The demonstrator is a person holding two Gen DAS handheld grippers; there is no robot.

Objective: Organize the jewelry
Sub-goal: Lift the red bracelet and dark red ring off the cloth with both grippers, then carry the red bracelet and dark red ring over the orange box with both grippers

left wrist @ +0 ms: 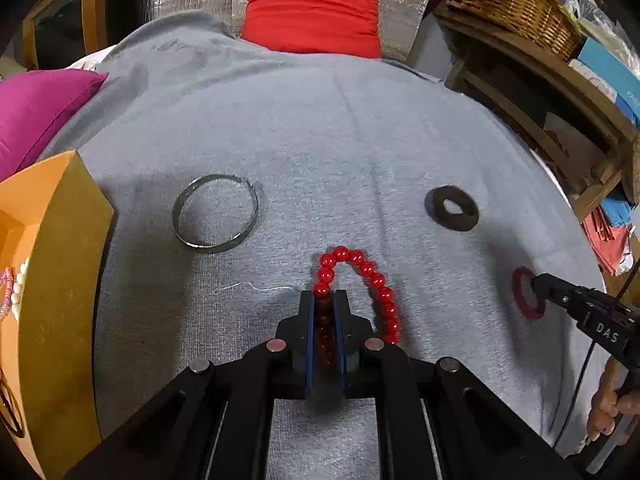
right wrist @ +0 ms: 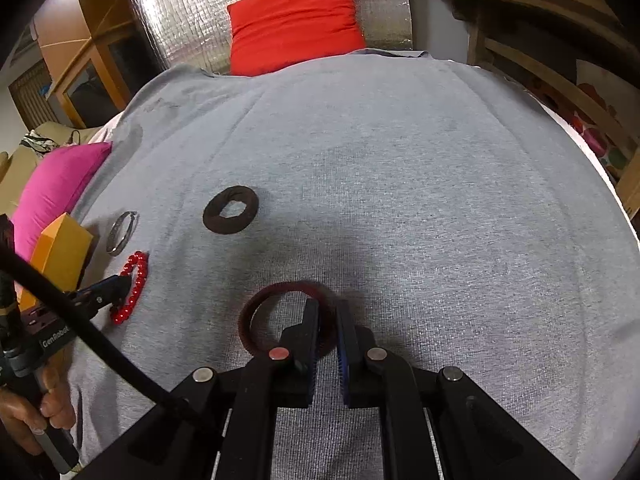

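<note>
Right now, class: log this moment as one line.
left gripper: shut on red bead bracelet | right gripper: shut on dark red ring | orange box: beside

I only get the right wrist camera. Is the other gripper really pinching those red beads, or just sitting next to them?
Observer: Pinching. From the left wrist camera, the left gripper is shut on the red bead bracelet, with one side of the loop between its pads.
Child: What's inside the orange box?
Observer: The orange box holds a string of white beads beside a pink thing.
Child: Who's holding my gripper?
Observer: A person's hand grips the handle of the right gripper, whose tips are at the dark red ring.
</note>
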